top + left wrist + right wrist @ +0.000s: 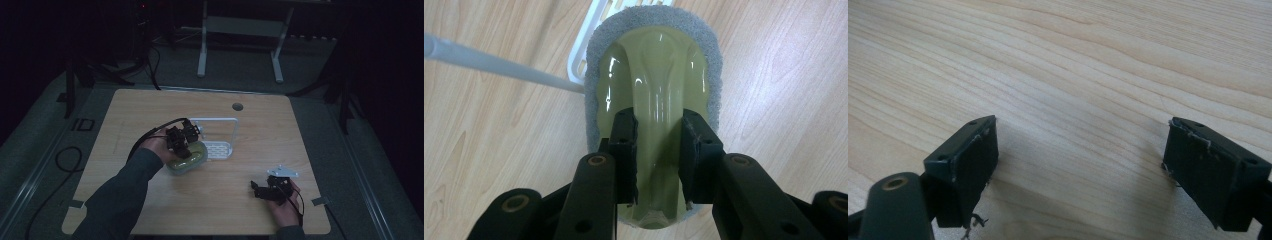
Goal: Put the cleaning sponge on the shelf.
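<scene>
Right beside scrubber (654, 70): white rack (218, 135), L gripper (658, 150) clamped on scrubber.

The high view is dim and underexposed; glare streaks are seen beyond the jaws, which are blurred near the lens.

Scrubbing brush (659, 90): olive-green glossy plastic body with raised central handle ridge, grey abrasive pad rimming its edge. Lies pad-down on wooden table (150, 110), near centre, its far end touching white rack (218, 148) at 1 o'clock. Handle ridge pinched between left gripper (659, 150) jaws.
</scene>
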The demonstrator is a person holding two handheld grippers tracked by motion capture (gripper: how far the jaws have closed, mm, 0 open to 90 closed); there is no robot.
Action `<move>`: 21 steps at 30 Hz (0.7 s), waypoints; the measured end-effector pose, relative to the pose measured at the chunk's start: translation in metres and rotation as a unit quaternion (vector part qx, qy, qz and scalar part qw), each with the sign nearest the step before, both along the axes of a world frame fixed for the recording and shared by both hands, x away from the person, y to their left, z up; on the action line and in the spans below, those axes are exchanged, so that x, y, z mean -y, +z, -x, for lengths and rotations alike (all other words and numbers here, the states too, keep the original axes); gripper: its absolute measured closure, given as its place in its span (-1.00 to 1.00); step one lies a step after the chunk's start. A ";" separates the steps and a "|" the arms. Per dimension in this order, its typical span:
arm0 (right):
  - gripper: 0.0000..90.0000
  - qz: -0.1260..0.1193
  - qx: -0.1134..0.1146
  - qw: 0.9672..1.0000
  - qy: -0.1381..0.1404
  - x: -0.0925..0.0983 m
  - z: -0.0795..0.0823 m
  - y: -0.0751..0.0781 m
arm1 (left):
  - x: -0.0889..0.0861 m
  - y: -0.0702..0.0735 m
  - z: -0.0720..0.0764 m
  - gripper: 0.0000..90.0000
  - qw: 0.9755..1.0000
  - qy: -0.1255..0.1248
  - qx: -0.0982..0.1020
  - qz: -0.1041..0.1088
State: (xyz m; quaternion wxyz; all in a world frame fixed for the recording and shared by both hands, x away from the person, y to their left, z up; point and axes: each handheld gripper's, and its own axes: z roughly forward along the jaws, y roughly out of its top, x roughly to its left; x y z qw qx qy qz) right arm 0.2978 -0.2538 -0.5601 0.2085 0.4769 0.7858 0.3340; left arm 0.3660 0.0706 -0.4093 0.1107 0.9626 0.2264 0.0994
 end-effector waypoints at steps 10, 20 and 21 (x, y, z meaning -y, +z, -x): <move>-0.69 0.000 0.000 1.000 0.000 0.000 0.000 0.000 | 0.011 -0.001 -0.005 0.59 0.999 -0.024 0.011 -0.021; -0.69 0.000 0.000 1.000 0.000 0.000 0.000 0.000 | 0.019 -0.001 -0.009 0.59 0.998 -0.055 0.016 -0.025; -0.69 0.000 0.000 1.000 0.000 0.000 0.000 0.000 | 0.019 -0.002 -0.010 0.59 0.998 -0.057 0.016 -0.025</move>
